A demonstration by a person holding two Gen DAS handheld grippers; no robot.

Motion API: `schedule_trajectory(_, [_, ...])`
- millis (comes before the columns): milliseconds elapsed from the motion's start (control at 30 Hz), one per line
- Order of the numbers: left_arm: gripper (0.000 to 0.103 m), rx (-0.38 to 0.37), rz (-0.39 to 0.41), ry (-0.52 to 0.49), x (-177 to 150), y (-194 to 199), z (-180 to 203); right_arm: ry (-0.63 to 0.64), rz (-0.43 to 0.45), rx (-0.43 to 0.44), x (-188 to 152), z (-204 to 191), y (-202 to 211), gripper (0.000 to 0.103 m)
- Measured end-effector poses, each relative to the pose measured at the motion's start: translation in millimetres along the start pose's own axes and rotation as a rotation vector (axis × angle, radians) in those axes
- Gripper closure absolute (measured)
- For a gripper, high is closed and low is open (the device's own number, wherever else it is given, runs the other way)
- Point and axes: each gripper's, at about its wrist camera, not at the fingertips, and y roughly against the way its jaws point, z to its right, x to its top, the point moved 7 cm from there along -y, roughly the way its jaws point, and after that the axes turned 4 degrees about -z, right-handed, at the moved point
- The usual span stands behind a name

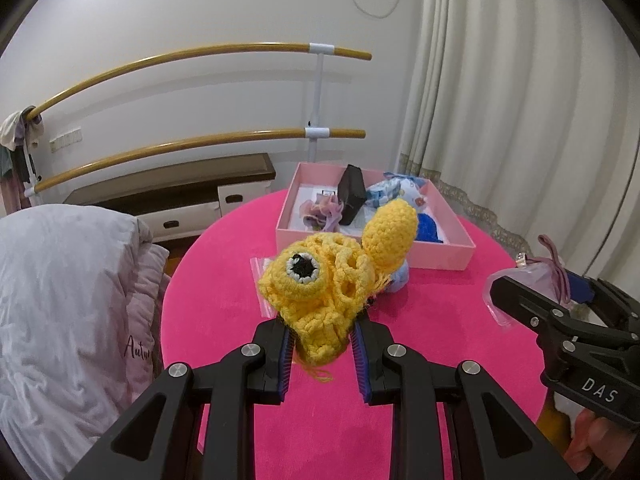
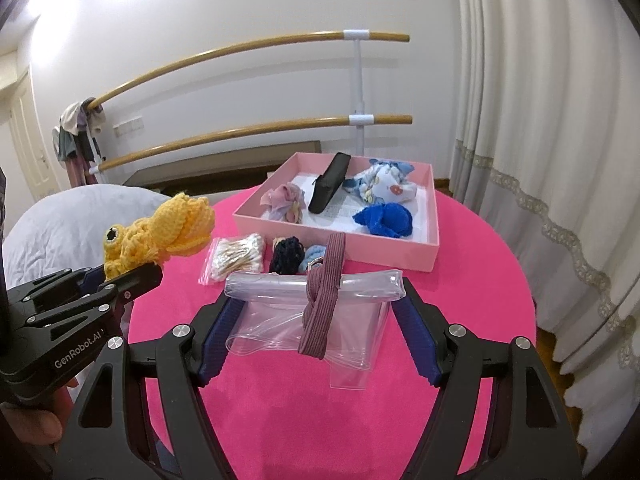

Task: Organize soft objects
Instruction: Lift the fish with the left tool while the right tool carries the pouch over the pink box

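box (image 1: 440, 258) far corner hid by toy (image 1: 320, 280) | quilt (image 1: 60, 300) cut off left

A yellow crocheted toy (image 1: 320, 288) with one round black-and-white eye is held up above a pink round table (image 2: 460, 320). A clear plastic pouch (image 2: 312, 312) wrapped by a mauve corduroy band (image 2: 320, 300) is also held up. A pink box (image 2: 400, 254) at the table's far side holds a blue cloth (image 2: 384, 220), a patterned white bundle (image 2: 384, 186), a black case (image 2: 328, 188) and a pastel scrunchie (image 2: 282, 200).
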Motion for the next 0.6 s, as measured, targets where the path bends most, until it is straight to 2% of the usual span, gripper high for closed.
schedule_trajectory(367, [0.081,0.009,0.031,-0.001,28,-9,-4,0.016,0.035,0.001,36,10,-8,0.032])
schedule_trajectory(600, [0.080,0.010,0.037,-0.008,62,-42,-1,0.006,0.035,-0.005,72,30,-33,0.031])
